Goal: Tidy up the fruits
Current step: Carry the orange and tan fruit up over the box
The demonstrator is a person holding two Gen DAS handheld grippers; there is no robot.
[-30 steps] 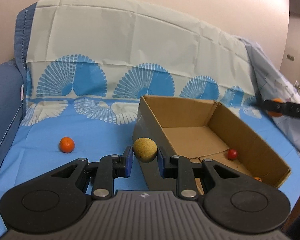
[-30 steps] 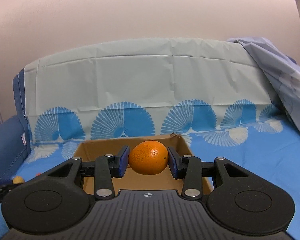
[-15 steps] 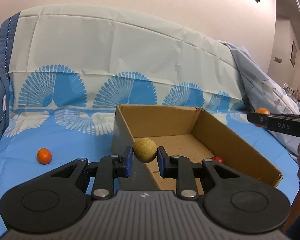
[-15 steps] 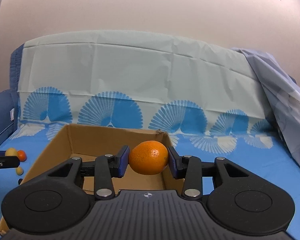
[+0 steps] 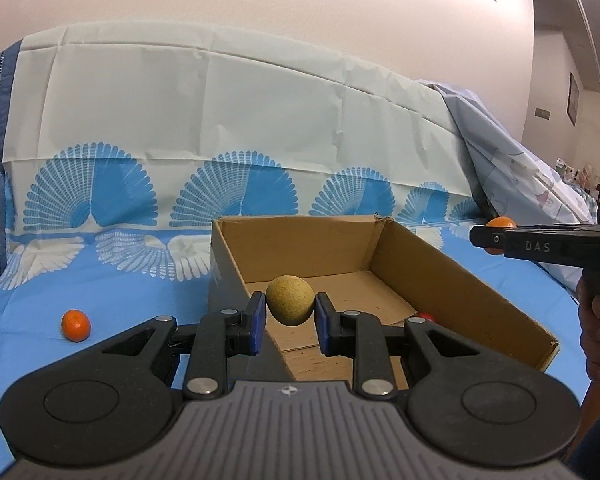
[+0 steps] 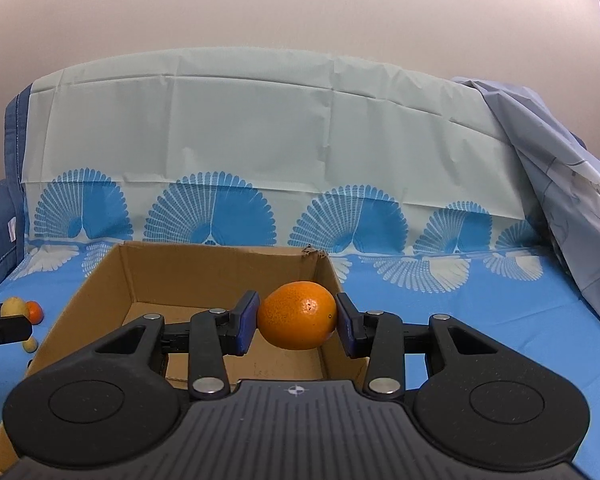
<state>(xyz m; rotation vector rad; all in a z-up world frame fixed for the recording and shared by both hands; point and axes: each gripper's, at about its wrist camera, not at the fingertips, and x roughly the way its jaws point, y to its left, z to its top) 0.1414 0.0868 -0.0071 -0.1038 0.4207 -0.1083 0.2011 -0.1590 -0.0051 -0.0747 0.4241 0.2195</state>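
From the left wrist view, the left hand-held gripper (image 5: 290, 318) is squeezed tight on a yellow-brown fruit (image 5: 290, 299). The fruit hangs just over the near corner of the open cardboard box (image 5: 452, 280). The box sits on a blue bed sheet (image 5: 100, 280). A little red fruit (image 5: 425, 315) lies inside the box. A small orange fruit (image 5: 76, 325) sits on the sheet, well apart from the box on the left. At the right edge a hand (image 5: 598, 320) holds the other tool, with a bit of orange showing at its tip.

From the right wrist view, the right hand-held gripper (image 6: 296, 322) is closed on a big orange (image 6: 297, 315). The orange hangs above the right side of the box. Far left, some small fruits lie on the sheet by the other tool.

I think both fruits are being carried to the box now. Next, each fruit should go lower inside the box walls, and then the jaws should let go gently so nothing rolls out.
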